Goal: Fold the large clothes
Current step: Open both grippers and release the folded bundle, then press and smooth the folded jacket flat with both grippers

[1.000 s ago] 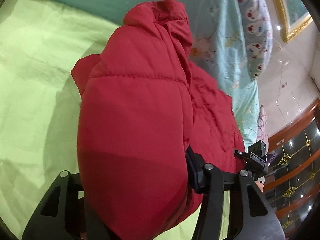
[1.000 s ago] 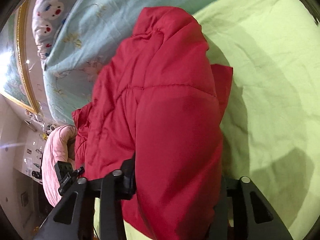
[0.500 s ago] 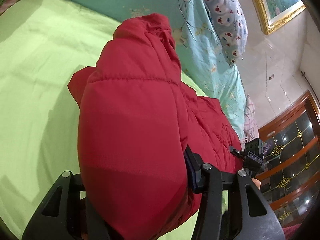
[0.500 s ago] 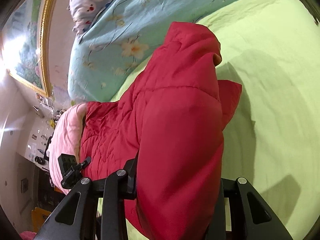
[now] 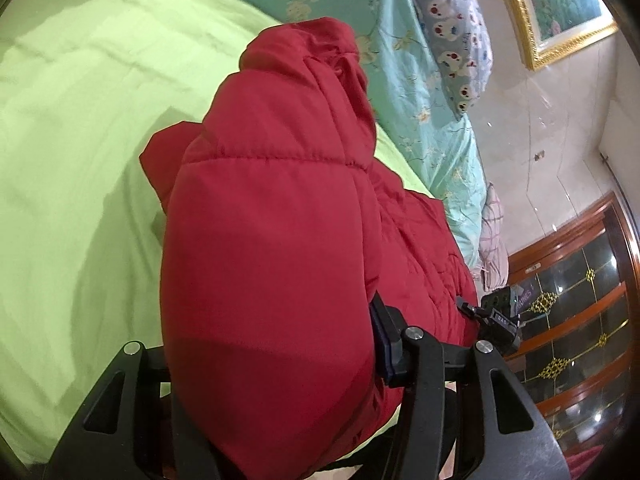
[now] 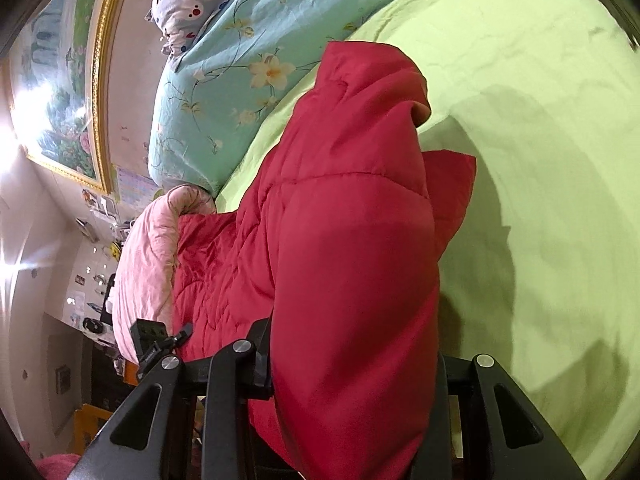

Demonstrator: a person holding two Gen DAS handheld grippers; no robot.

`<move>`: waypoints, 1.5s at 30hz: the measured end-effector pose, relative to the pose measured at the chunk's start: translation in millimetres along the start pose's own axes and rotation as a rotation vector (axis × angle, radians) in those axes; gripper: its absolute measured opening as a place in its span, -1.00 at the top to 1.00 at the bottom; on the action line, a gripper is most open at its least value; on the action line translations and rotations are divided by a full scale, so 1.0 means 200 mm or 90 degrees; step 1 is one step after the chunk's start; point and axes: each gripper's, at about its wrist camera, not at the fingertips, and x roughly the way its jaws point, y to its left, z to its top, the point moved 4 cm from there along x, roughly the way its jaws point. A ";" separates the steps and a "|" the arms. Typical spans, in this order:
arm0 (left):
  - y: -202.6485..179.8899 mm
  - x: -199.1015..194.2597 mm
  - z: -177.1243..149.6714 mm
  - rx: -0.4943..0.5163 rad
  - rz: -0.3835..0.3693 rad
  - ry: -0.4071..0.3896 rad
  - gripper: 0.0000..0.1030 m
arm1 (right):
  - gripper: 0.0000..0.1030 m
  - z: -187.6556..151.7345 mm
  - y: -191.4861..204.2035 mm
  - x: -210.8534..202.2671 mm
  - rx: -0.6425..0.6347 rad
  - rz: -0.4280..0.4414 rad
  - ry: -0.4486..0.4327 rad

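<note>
Grippers, left [image 5: 272, 368] and right [image 6: 352, 364], clamp red jacket [image 5: 272, 216] above sheet [image 5: 68, 128]

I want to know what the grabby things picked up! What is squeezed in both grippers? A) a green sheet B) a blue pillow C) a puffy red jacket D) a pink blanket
C: the puffy red jacket bulges between the fingers of the left gripper and of the right gripper, above the green sheet.
</note>
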 end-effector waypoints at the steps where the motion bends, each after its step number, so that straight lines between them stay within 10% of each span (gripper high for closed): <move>1: 0.02 0.00 -0.01 -0.005 0.003 0.001 0.04 | 0.29 -0.01 0.00 0.01 0.000 -0.003 0.000; 9: 0.06 0.07 -0.01 -0.026 0.057 -0.003 -0.17 | 0.14 -0.04 -0.10 0.05 0.013 -0.057 0.001; 16: 0.12 0.13 -0.02 -0.020 0.153 -0.010 -0.78 | -0.13 -0.05 -0.17 0.08 0.022 -0.079 -0.008; 28: 0.04 -0.15 0.02 0.057 0.273 -0.074 -0.79 | -0.53 -0.08 -0.16 -0.04 0.046 -0.095 -0.041; 45: -0.26 -0.09 -0.09 0.168 0.170 -0.067 -0.79 | -0.54 -0.13 0.21 -0.20 -0.155 -0.307 -0.194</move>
